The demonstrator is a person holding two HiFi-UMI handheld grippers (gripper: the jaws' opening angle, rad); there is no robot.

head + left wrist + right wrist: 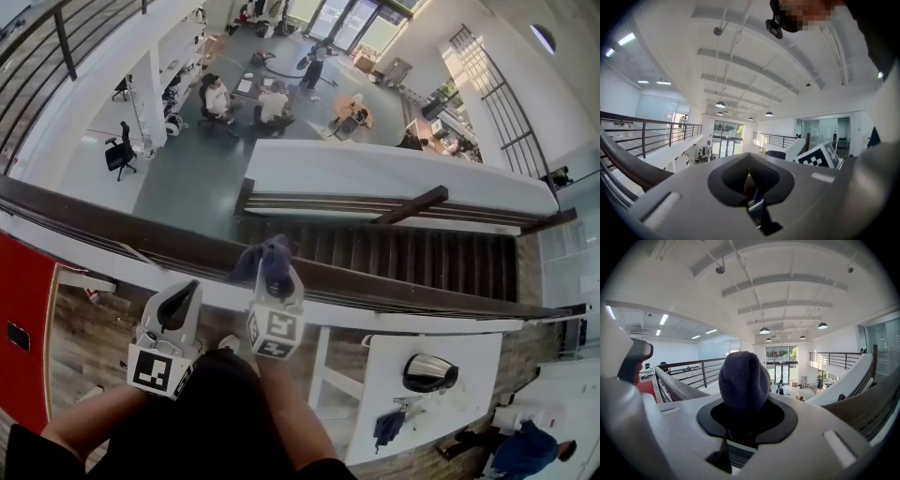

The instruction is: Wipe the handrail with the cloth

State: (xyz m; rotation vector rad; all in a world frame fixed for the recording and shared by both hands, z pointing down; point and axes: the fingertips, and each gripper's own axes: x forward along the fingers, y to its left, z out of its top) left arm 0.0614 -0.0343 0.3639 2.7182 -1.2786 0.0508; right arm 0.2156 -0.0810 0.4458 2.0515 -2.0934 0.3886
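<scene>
**Cloth's pinched and on the rail, but there's a long drop right behind it**

The right gripper (745, 398) has its jaws clamped on the cloth (744, 379), a dark blue knitted-looking wad that sticks up out of them in a rounded lump. From the head view the same bundle sits at the tip of that gripper, right on top of the dark wooden handrail (403, 286), roughly mid-span. It looks like it's touching the wood, though I can't tell how hard it's pressed.

The left gripper (750, 157) has its jaws together with nothing in them. It hangs just beside the right one on the person's side of the rail, not touching it.

My guess is the wipe is only at its start, with rail running off both ways from the cloth.

What I'd worry about:
- The cloth is balled up, so only a small patch meets the wood. A stroke like that would probably miss the sides of the rail.
- Drag it hard along the grain and friction could tug it out of the jaws.
- If it slips out, the staircase (394, 251) and the open floor far below are just past the rail.
</scene>
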